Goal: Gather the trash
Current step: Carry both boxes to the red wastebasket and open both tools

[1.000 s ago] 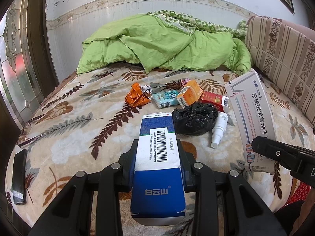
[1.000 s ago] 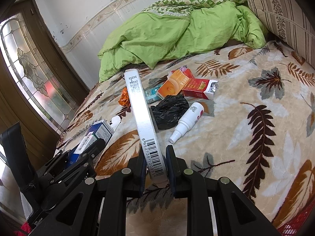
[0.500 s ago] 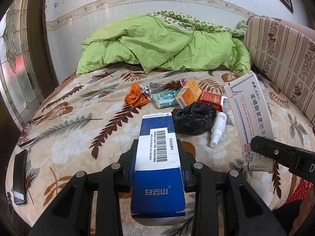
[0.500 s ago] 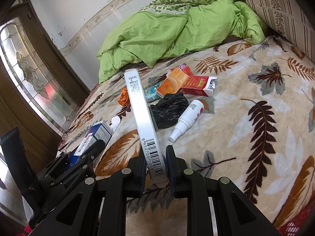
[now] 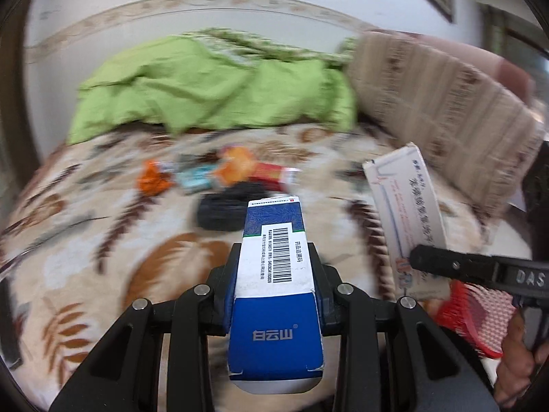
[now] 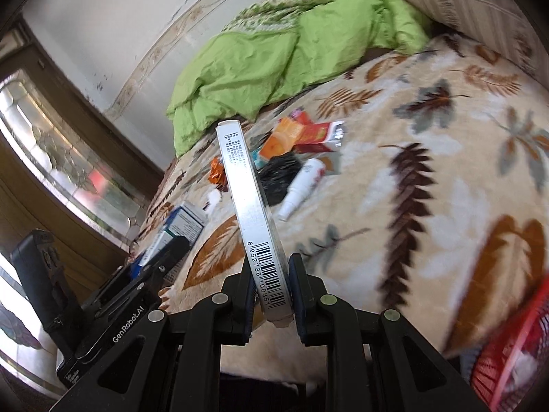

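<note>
My left gripper (image 5: 274, 274) is shut on a blue and white medicine box (image 5: 276, 285), held above the bed's near edge. My right gripper (image 6: 271, 285) is shut on a flat white box (image 6: 252, 213), held on edge; this box also shows at the right of the left wrist view (image 5: 408, 213). More trash lies mid-bed: a black plastic bag (image 6: 278, 178), a white spray bottle (image 6: 302, 189), an orange box (image 6: 284, 137), a red carton (image 6: 315, 135) and an orange wrapper (image 6: 217, 175). A red mesh basket (image 6: 507, 350) sits low at the right, beside the bed.
The bed has a leaf-patterned blanket (image 6: 429, 171), a green quilt (image 6: 274, 55) bunched at the far end and a striped cushion (image 5: 446, 103) at the right. A wooden door with patterned glass (image 6: 51, 144) stands at the left.
Both grippers have swung to the right with their boxes still held. The red basket has come into view at the lower right of both views.
</note>
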`<state>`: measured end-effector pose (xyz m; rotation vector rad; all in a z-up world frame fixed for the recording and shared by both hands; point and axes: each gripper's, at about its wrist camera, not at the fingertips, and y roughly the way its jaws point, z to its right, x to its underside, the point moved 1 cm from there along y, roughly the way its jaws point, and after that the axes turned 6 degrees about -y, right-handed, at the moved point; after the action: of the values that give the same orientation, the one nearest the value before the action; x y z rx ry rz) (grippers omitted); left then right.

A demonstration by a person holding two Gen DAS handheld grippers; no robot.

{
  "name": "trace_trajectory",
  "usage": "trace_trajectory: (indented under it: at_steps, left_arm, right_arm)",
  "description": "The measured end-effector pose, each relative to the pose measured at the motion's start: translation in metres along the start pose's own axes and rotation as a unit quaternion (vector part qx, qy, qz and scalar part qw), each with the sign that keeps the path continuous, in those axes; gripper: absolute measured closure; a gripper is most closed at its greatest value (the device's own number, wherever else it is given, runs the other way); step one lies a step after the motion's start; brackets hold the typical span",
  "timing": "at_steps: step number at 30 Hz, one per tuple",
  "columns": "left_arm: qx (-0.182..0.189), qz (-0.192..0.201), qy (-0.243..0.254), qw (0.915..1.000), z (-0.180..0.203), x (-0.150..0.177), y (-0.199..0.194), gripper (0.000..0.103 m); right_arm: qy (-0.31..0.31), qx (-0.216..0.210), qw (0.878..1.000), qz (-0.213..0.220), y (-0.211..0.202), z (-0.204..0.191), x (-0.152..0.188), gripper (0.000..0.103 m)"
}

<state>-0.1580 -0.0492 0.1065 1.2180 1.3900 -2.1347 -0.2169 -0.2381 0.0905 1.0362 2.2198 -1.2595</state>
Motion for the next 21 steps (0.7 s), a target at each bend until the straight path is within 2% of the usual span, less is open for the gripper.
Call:
trace_trajectory:
  at_steps: [4,7,12,15,17,18,19,20,21]
  left_arm:
    - [0.075,-0.020,0.035,0.9964,0.048,0.001,-0.005,0.070]
    - [0.130,-0.040,0.059,0.9890,0.089,0.001,-0.006,0.070]
    - [0.204,-0.076,0.100,0.9709,0.156,0.009,-0.003,0.070]
    - [0.246,-0.109,0.121,0.9555,0.197,0.022,0.002,0.070]
    - [0.257,-0.125,0.135,0.9487,0.217,0.029,0.010,0.070]
    - [0.260,-0.132,0.141,0.9461,0.226,0.034,0.013,0.066]
    - [0.260,-0.143,0.146,0.9437,0.235,0.040,0.018,0.056]
    - [0.258,-0.149,0.147,0.9433,0.237,0.042,0.021,0.052]
    - [0.256,-0.152,0.146,0.9432,0.238,0.044,0.023,0.050]
  right_arm:
    - [0.032,0.029,0.999,0.021,-0.047,0.030,0.004,0.083]
    - [0.063,0.058,0.996,0.033,-0.082,0.058,0.015,0.083]
    - [0.127,0.123,0.983,0.049,-0.138,0.111,0.044,0.083]
    - [0.153,0.156,0.974,0.051,-0.164,0.133,0.063,0.083]
    - [0.170,0.169,0.970,0.050,-0.174,0.143,0.073,0.082]
    - [0.176,0.180,0.967,0.050,-0.177,0.146,0.078,0.081]
    - [0.181,0.195,0.963,0.049,-0.180,0.151,0.083,0.081]
    - [0.187,0.206,0.959,0.048,-0.182,0.156,0.086,0.075]
    - [0.198,0.215,0.955,0.047,-0.184,0.161,0.089,0.061]
